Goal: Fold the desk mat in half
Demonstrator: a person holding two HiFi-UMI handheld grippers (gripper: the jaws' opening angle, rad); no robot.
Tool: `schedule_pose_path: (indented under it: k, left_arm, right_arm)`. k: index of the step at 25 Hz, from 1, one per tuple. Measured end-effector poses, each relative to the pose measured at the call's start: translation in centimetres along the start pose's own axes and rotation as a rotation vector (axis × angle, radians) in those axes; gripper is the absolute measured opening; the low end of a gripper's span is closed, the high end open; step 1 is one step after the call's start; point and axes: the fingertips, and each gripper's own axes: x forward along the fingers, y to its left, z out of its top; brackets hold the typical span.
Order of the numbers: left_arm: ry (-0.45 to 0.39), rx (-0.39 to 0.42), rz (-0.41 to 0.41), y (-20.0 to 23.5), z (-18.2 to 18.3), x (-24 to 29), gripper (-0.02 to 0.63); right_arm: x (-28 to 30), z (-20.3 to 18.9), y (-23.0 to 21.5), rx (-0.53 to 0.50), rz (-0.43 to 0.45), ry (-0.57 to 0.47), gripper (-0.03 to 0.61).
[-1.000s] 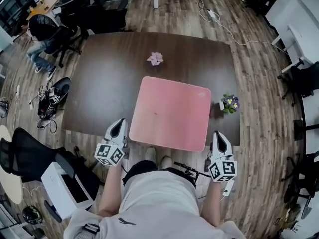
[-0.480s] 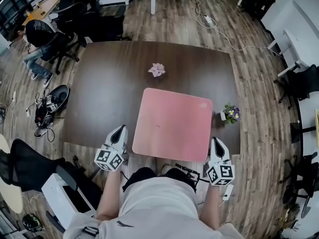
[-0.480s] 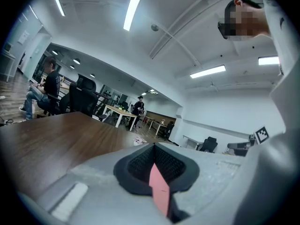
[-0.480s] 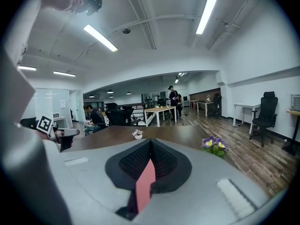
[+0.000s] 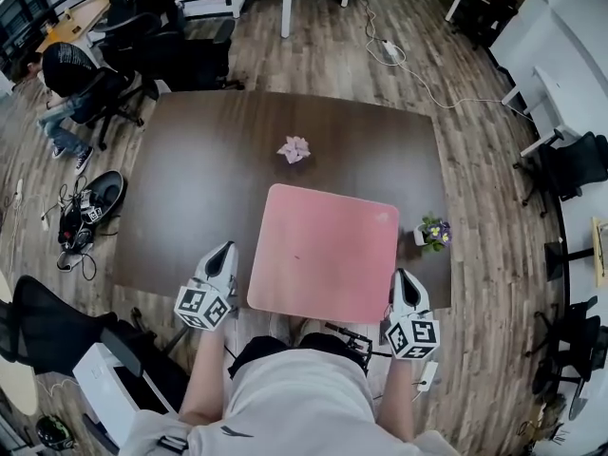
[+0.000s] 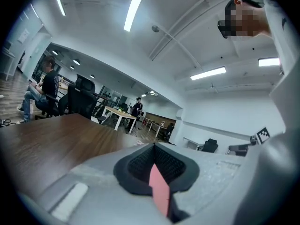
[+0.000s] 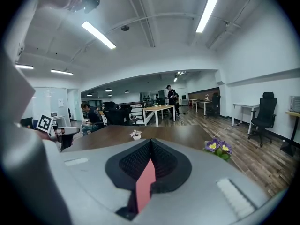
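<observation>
A pink desk mat lies flat on the dark brown table, with its near edge at the table's front edge. My left gripper is just left of the mat's near left side and does not touch it. My right gripper sits just right of the near right corner, also apart from the mat. Both are shut. In the left gripper view and the right gripper view the pads meet, with a thin pink sliver showing in the slit. I cannot tell what that sliver is.
A small pink paper flower lies on the table beyond the mat. A little pot of purple flowers stands by the mat's right edge. Office chairs and a seated person are at the far left, and a white box stands on the floor near left.
Both grippers have moved forward and now sit alongside the mat's near corners instead of behind its near edge. The mat has not moved and both stay shut.
</observation>
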Motion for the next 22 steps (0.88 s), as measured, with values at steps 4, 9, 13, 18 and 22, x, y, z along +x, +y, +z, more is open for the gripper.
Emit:
schedule_pose_path:
  k: [4, 9, 13, 18, 22]
  left_arm:
    - [0.027, -0.012, 0.026, -0.5, -1.7, -0.1, 0.003]
    - [0.015, -0.010, 0.041, -2.4, -1.9, 0.5, 0.003]
    - [0.002, 0.001, 0.055, -4.0, -2.0, 0.3, 0.003]
    - [0.002, 0.002, 0.087, -5.4, -3.2, -0.9, 0.003]
    - [0.011, 0.020, 0.096, -6.2, -3.7, -1.6, 0.003]
  right_arm:
    - [0.4, 0.5, -1.7, 0.004, 0.000, -0.016, -0.002]
    - [-0.1, 1.4, -3.9, -0.016, 0.009, -0.043, -0.002]
    - [-1.0, 1.6, -5.0, -0.011, 0.023, -0.065, -0.002]
    - [-2.3, 2.0, -6.0, -0.014, 0.050, -0.092, -0.002]
    - [-2.8, 2.1, -6.2, -0.013, 0.076, -0.110, -0.001]
